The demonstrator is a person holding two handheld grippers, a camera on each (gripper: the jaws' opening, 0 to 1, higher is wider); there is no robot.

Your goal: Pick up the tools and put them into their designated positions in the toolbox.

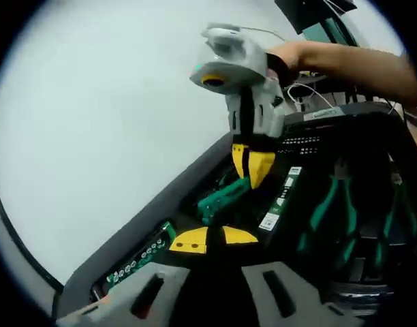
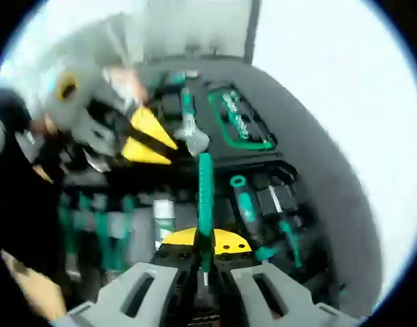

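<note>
Toolbox (image 2: 300,170) of dark grey lies open on a pale table (image 1: 93,122), and both grippers hang over it. In the right gripper view, the right gripper (image 2: 205,255) rises from six o'clock with its yellow-tipped jaws pressed together on a thin green-handled screwdriver (image 2: 205,197); the handle runs from the jaws toward twelve o'clock, above the tray. Toward two o'clock of it a green-edged bit set (image 2: 239,122) sits in its compartment, and at about four o'clock a thicker green screwdriver (image 2: 248,211) lies in a slot. At ten o'clock the left gripper (image 2: 150,143) comes in, blurred, with its yellow jaws slightly apart and nothing between them as far as I can see. In the left gripper view, the left gripper's (image 1: 207,240) own yellow tips show at six o'clock, but I cannot tell there how wide they stand. Above them the right gripper (image 1: 251,167) points down into the box, a hand (image 1: 297,58) behind it, with the green tool (image 1: 222,197) at its tips. Green-handled pliers (image 1: 331,211) rest at three o'clock.
</note>
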